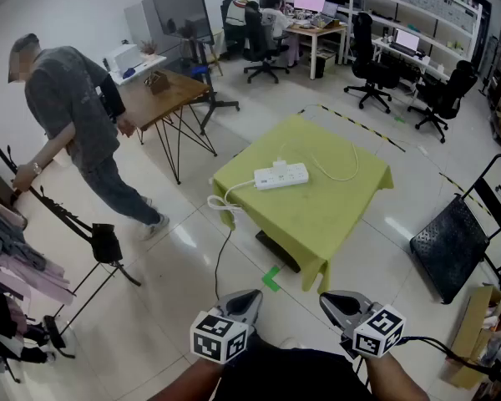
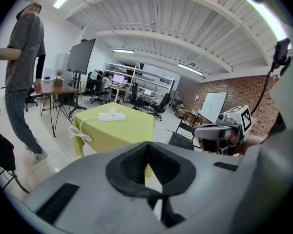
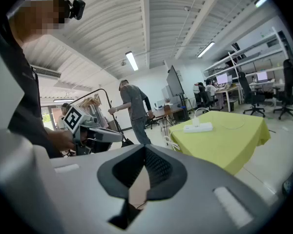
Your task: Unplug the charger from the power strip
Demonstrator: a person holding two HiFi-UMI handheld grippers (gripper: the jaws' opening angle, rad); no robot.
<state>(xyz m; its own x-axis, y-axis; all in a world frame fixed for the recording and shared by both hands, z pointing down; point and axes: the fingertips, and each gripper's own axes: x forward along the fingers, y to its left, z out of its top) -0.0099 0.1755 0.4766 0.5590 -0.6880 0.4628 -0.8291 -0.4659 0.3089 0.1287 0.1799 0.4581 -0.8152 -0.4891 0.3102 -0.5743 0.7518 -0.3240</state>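
A white power strip [image 1: 281, 176] lies on the table under a green cloth [image 1: 317, 215], several steps ahead of me. A white charger [image 1: 280, 164] stands plugged into it, and its thin white cable [image 1: 338, 171] loops across the cloth. The strip's own cord [image 1: 224, 205] hangs coiled off the left edge. My left gripper [image 1: 247, 297] and right gripper [image 1: 329, 302] are held low in front of me, far from the table, both shut and empty. From the left gripper [image 2: 147, 145] the strip [image 2: 111, 116] shows small; the right gripper [image 3: 144, 151] sees it [image 3: 198, 126] too.
A person in a grey shirt [image 1: 75, 115] bends over a clothes rack [image 1: 33, 249] at the left. A wooden table [image 1: 163, 94] stands behind. A black folding chair [image 1: 455, 241] and a cardboard box [image 1: 476, 332] are at the right. Office chairs [image 1: 371, 69] and desks fill the back.
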